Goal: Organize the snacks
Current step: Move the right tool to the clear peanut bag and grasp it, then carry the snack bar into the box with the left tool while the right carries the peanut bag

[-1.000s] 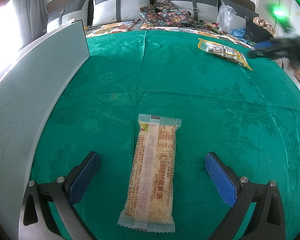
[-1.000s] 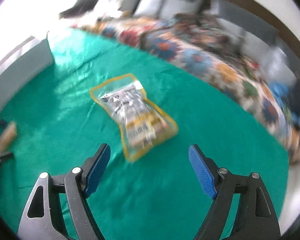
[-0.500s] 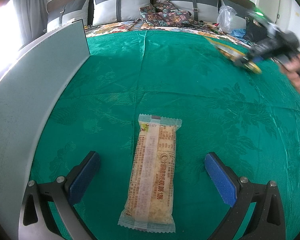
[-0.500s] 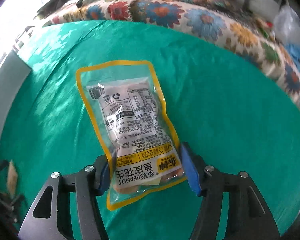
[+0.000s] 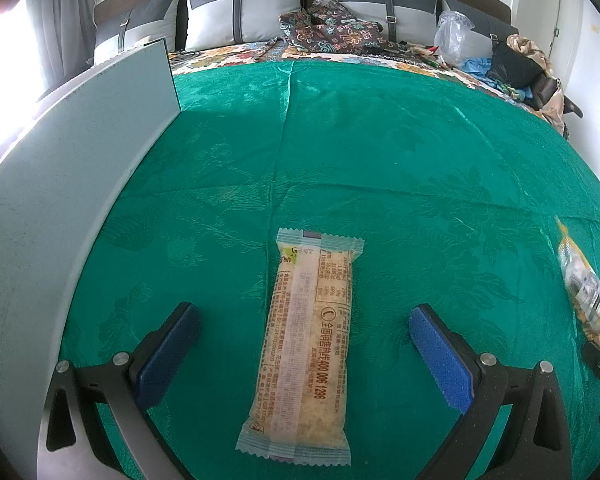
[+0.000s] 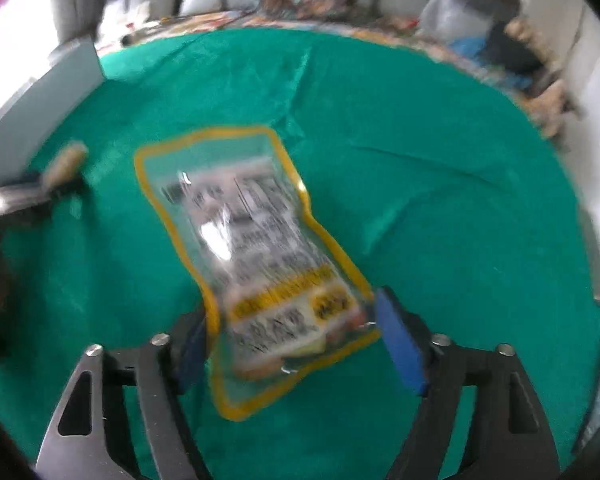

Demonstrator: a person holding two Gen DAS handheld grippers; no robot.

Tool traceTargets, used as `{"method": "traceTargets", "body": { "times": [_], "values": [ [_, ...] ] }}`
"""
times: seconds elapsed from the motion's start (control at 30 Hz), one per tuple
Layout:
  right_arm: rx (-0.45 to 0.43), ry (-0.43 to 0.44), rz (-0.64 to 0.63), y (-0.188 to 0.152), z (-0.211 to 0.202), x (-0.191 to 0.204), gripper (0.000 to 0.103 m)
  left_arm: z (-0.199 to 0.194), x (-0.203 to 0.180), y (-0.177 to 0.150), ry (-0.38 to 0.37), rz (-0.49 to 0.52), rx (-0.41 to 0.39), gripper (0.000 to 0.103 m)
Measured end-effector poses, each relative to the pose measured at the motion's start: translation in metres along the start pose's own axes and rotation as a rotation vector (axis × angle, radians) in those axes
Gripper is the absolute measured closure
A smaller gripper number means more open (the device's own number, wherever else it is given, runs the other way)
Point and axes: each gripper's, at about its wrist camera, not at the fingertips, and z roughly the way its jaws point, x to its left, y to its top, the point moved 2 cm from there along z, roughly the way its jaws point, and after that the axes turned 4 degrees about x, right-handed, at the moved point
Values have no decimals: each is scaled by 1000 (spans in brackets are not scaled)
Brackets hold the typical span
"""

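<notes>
A long beige snack bar [image 5: 308,352] lies lengthwise on the green cloth [image 5: 380,160]. My left gripper [image 5: 304,312] is open, one finger on each side of the bar and well apart from it. A clear peanut bag with a yellow border [image 6: 252,232] lies between the fingers of my right gripper [image 6: 292,312]. Its jaws are opening, and the right pad [image 6: 400,344] stands just off the bag's corner. The picture is blurred by motion. In the left wrist view the peanut bag [image 5: 584,284] shows at the right edge.
A grey board [image 5: 60,208] stands upright along the left side of the cloth. Pillows [image 5: 240,16], a patterned cloth [image 5: 332,32] and plastic bags [image 5: 452,36] crowd the far end. In the right wrist view the left gripper [image 6: 32,192] is at the left.
The right gripper shut on the peanut bag at the far right, carried it near beside the left gripper, and its jaws have widened again. The left gripper and snack bar stayed put.
</notes>
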Motion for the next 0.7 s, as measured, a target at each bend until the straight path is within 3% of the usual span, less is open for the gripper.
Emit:
{"method": "traceTargets", "body": {
  "times": [0.13, 0.47, 0.6, 0.7],
  "values": [
    [-62, 53, 129, -12, 1, -12, 17, 0, 0, 0, 0, 0, 0, 0],
    [-56, 41, 119, -17, 0, -10, 16, -1, -1, 0, -1, 4, -1, 0],
    [92, 116, 105, 0, -9, -22, 18, -1, -1, 3, -53, 99, 88, 0],
    [84, 117, 24, 24, -23, -19, 17, -2, -6, 5, -65, 136, 137, 0]
  ]
}}
